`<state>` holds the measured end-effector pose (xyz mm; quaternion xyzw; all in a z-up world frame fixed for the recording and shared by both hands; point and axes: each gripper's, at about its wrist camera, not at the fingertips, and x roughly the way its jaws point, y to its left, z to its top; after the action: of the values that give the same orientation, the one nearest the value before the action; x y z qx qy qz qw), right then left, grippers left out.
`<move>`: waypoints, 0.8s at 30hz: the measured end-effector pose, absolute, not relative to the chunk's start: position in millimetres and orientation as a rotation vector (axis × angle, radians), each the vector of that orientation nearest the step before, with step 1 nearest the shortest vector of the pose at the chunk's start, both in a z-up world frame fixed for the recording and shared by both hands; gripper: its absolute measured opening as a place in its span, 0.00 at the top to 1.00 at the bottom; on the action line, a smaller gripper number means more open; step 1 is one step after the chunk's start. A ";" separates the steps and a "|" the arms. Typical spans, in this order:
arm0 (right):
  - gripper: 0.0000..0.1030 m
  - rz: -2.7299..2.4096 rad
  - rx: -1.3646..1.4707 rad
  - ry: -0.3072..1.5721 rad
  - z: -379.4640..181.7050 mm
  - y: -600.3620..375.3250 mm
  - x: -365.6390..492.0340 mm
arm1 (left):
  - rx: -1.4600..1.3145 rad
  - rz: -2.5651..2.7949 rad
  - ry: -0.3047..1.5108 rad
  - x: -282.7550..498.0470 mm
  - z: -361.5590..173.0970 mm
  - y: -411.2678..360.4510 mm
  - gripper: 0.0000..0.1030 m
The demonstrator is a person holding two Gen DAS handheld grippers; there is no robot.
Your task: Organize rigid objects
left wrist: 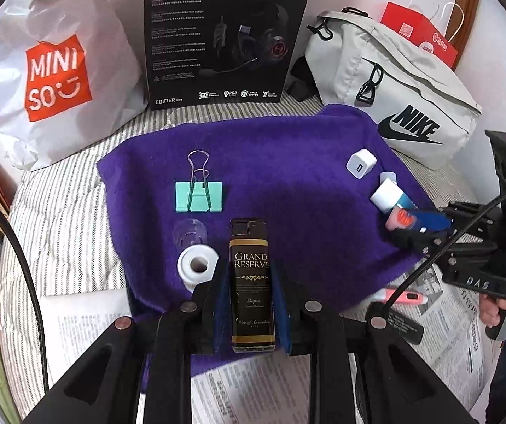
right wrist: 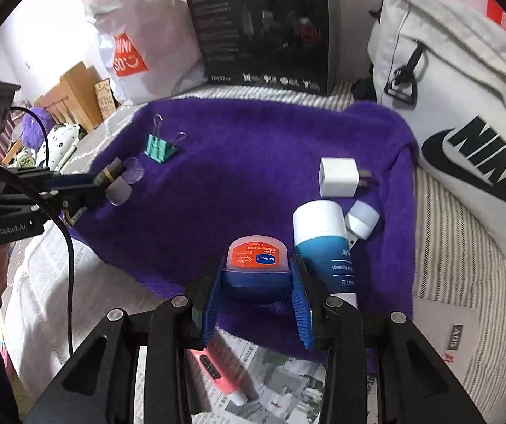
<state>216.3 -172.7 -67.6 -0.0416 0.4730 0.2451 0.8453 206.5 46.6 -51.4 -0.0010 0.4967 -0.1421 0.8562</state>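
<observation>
The left gripper point(left wrist: 251, 293) pinches a slim black lighter point(left wrist: 251, 282) with gold bands and the words "Grand Reserve", held over the near edge of the purple towel point(left wrist: 288, 162). The right gripper point(right wrist: 257, 282) pinches a small jar point(right wrist: 256, 265) with a blue lid and orange label, over the towel's near part, beside a white-capped blue tube point(right wrist: 323, 243).

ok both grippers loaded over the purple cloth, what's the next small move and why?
Probably lower the left gripper and set its dark lighter on open purple cloth beside the green clip. It is shut on the lighter, the right gripper on the small jar, and the middle is bare.
</observation>
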 end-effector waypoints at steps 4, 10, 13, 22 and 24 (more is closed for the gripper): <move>0.65 0.523 -0.109 0.997 -70.9 -166.7 217.4 | -0.013 -0.304 1.061 215.1 -59.0 42.8 0.78; 0.65 0.527 -0.136 1.005 -74.2 -161.8 221.8 | -0.015 -0.299 1.087 225.1 -71.1 37.8 0.78; 0.65 0.522 -0.139 1.019 -79.6 -161.9 224.6 | -0.015 -0.299 1.086 227.5 -71.2 34.4 0.78; 0.65 0.521 -0.141 1.021 -85.5 -164.3 225.6 | 0.022 -0.313 1.101 237.0 -72.2 16.7 0.78; 0.65 0.523 -0.141 1.018 -85.6 -164.5 225.3 | 0.046 -0.298 1.113 238.8 -76.5 14.5 0.78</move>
<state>225.3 -164.5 -85.6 -0.0669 0.4814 0.2470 0.8383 238.8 14.5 -76.5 0.0215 0.5263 -0.1409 0.8383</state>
